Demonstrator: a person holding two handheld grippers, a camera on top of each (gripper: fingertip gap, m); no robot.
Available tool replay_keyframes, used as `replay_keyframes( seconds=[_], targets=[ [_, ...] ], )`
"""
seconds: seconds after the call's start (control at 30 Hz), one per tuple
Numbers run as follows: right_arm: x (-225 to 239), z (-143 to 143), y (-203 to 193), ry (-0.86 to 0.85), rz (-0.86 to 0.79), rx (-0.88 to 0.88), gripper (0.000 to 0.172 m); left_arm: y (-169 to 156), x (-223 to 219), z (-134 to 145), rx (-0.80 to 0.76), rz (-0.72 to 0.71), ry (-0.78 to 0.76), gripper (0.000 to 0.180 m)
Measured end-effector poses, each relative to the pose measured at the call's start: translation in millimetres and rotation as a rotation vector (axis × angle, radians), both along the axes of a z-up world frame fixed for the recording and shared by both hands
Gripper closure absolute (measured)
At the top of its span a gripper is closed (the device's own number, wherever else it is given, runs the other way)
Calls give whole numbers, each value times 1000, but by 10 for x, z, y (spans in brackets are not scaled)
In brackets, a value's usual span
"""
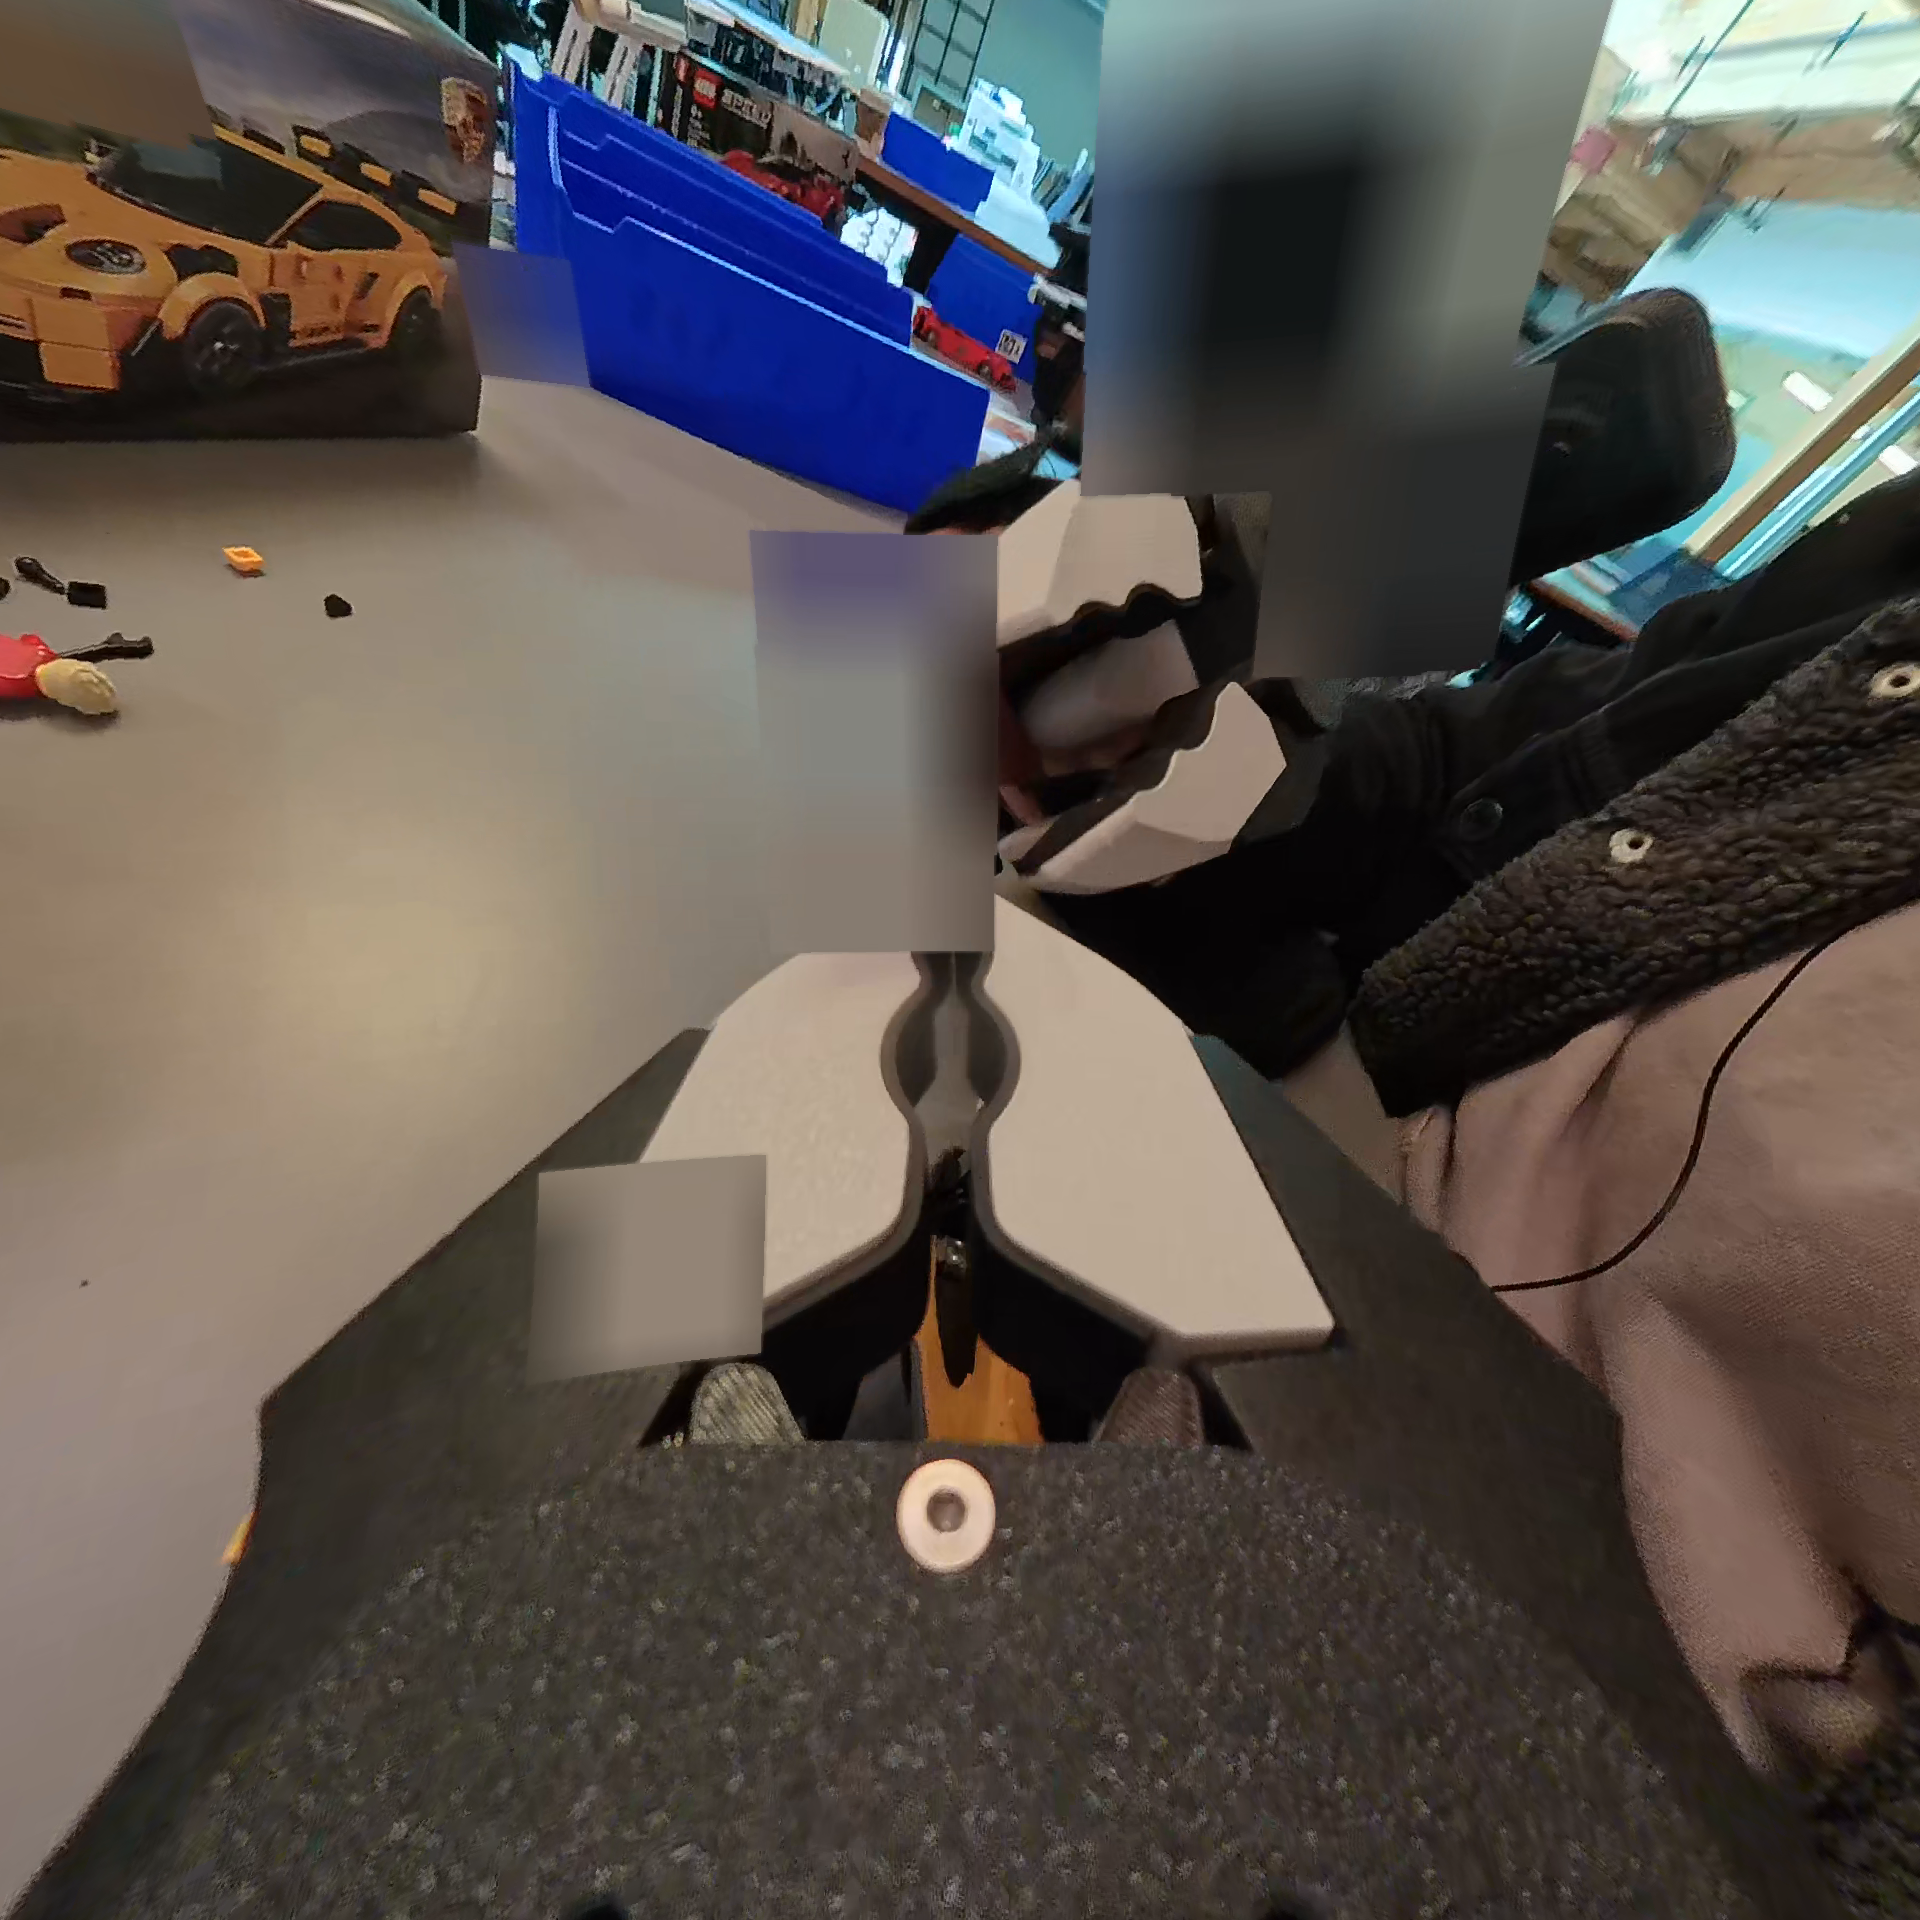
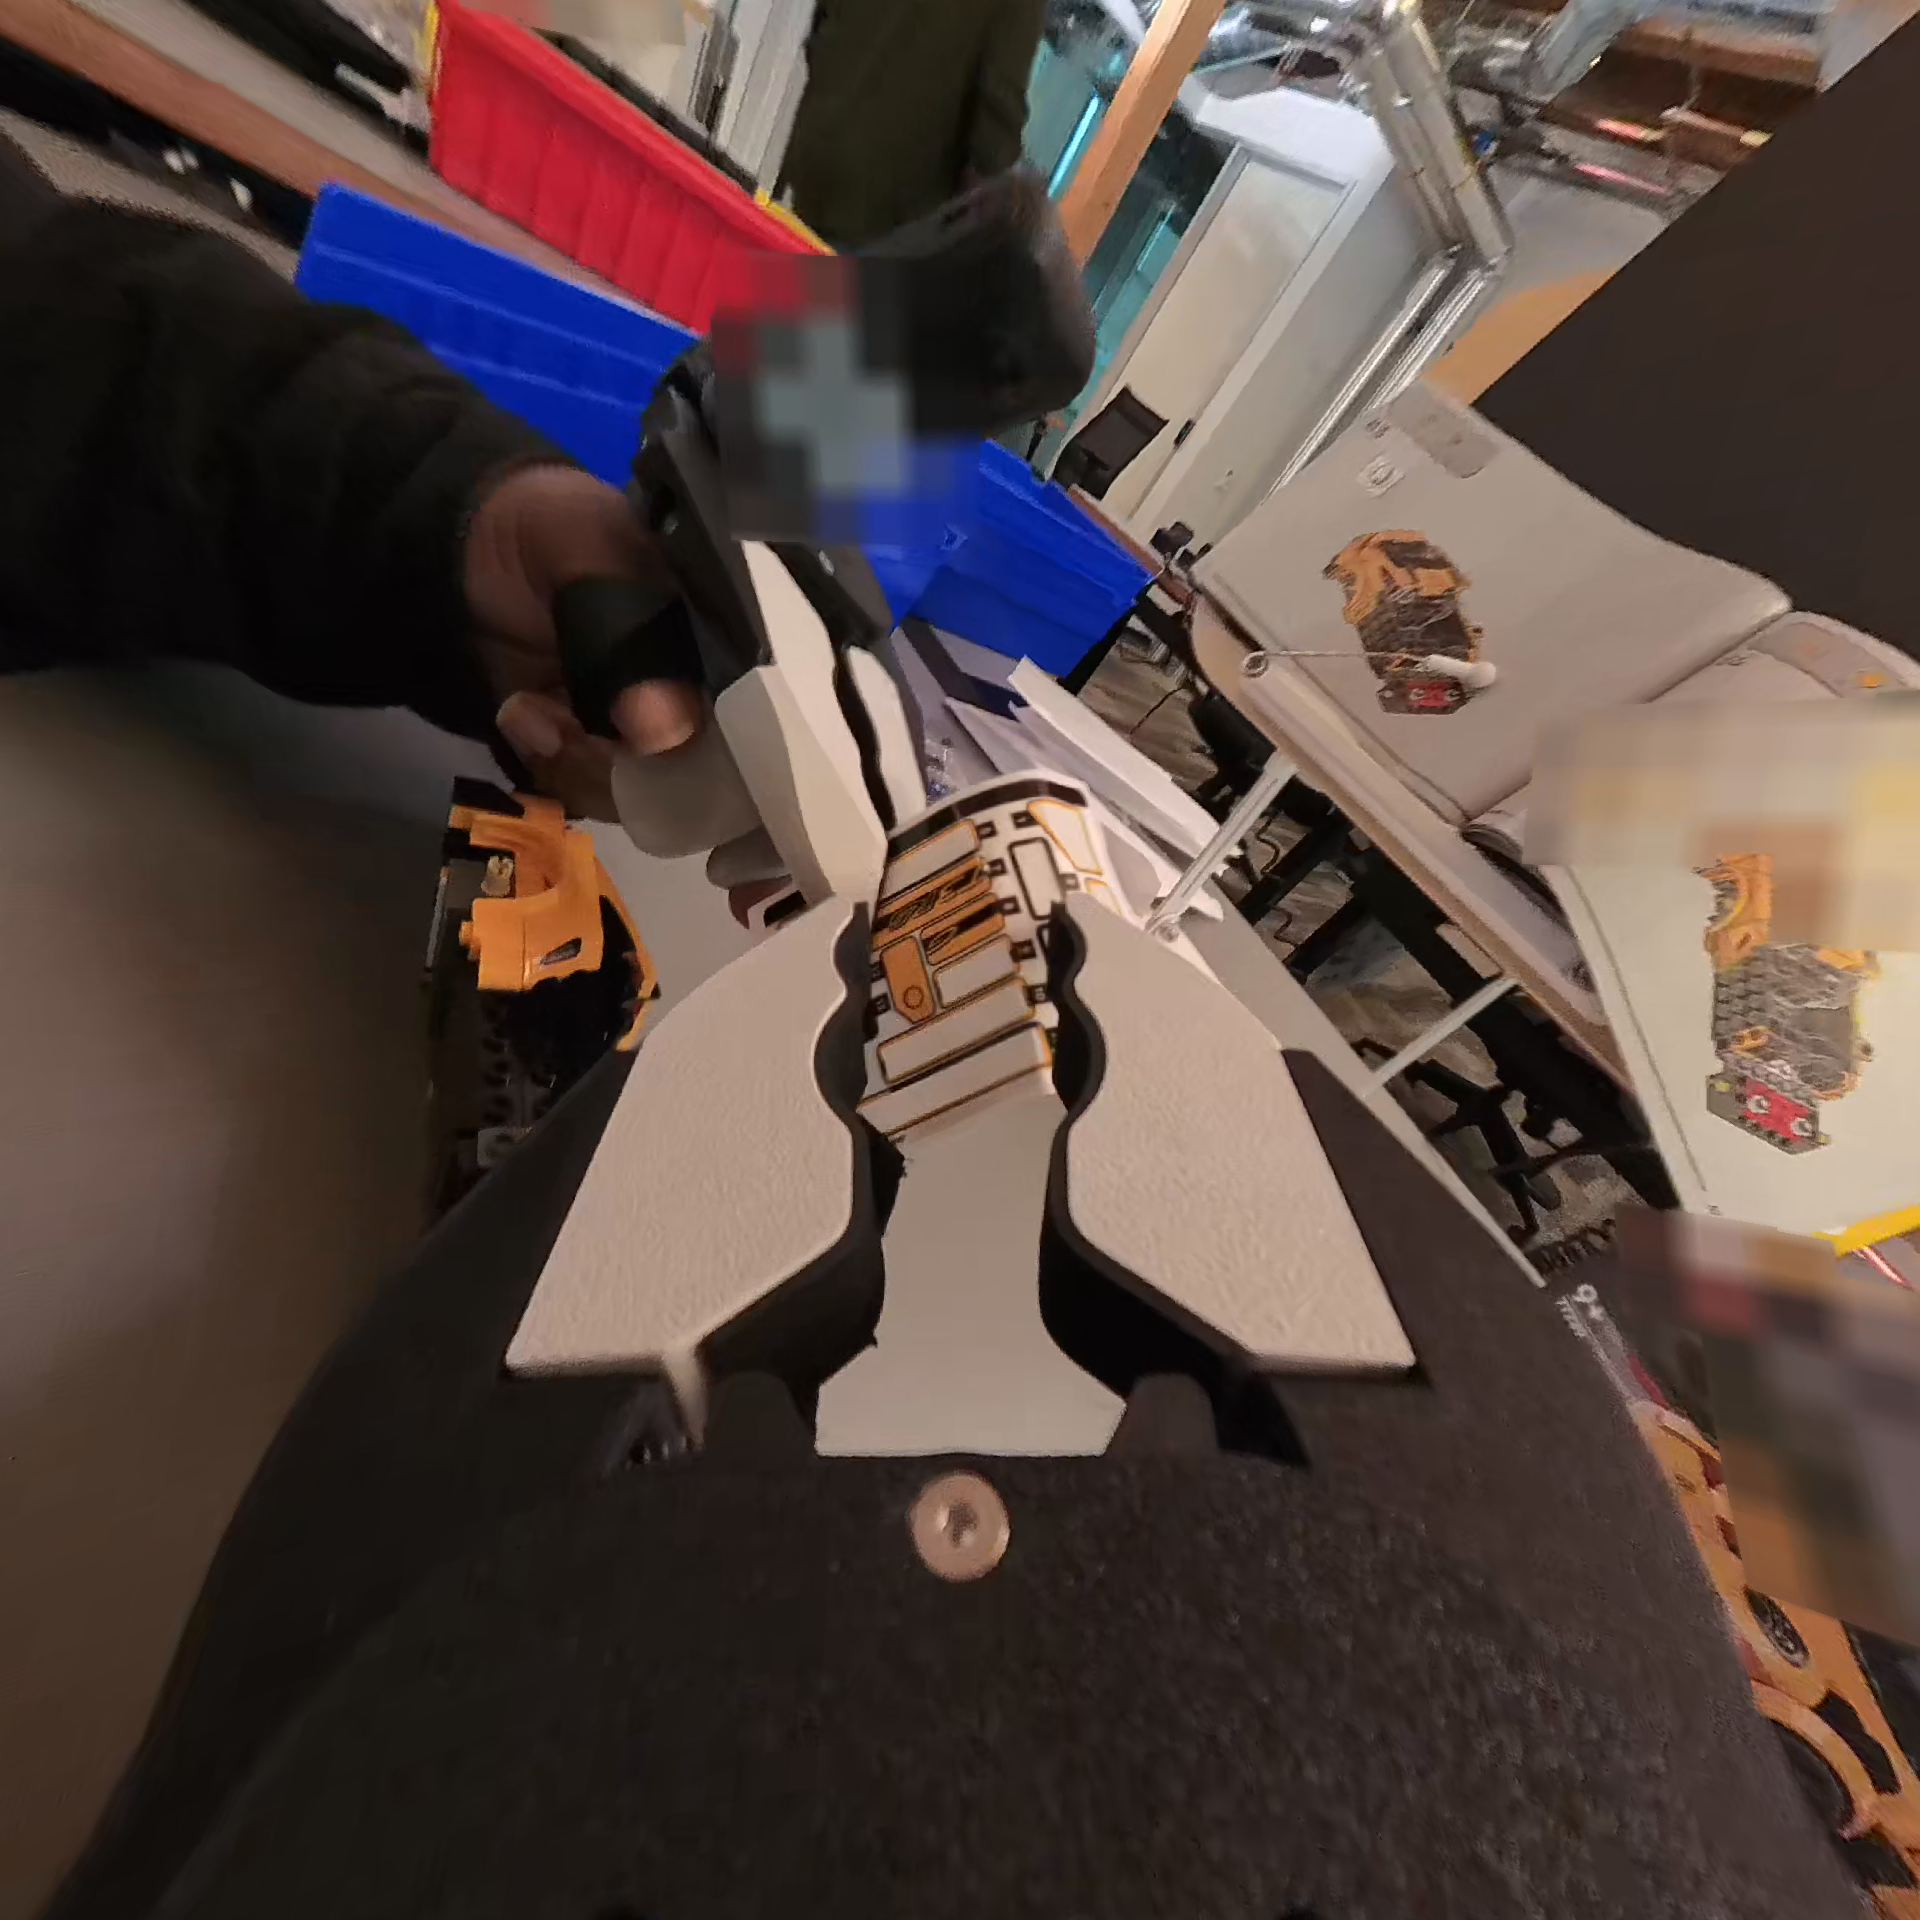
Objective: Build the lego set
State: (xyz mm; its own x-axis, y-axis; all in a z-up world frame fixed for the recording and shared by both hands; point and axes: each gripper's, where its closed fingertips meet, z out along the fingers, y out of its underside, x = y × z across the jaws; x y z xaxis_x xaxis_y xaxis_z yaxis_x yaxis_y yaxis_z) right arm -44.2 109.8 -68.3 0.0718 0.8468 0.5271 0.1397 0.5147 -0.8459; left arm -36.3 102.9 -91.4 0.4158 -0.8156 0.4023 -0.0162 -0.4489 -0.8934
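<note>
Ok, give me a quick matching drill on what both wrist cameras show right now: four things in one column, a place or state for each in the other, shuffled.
Things:
1. left gripper
2. sticker sheet
3. blue bins
4. small orange brick

Places or states:
A. lying loose on the grey table
B. between the right gripper's fingers
C. jaws closed together
D. standing at the table's far edge

Pairs: 1-C, 2-B, 3-D, 4-A

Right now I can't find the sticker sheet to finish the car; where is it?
In the right wrist view, the sticker sheet stands between the right gripper's fingers at centre, right of the orange brick car.
</note>
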Motion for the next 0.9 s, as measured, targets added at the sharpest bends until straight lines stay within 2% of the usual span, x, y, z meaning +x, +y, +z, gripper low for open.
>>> replay_keyframes(
  seconds=[0.23,0.37,0.5,0.63,0.77,0.9],
  targets=[
    [0,-113,3,-68,30,-56,133,-76,42,-150,123,-30,232,180],
    [-6,-229,-40,-120,69,-84,143,-107,53,-174,187,-42,310,180],
    [12,-228,-68,-124,103,-135,157,-89,29,-118,225,-21,307,180],
    [17,-211,-65,-117,114,-167,164,-79,-3,-91,235,-10,301,180],
    [38,-179,-47,-108,118,-202,167,-20,-116,-56,273,40,342,167],
    [42,-201,-86,-132,137,-226,167,-24,-118,134,373,72,317,147]
  ],
)
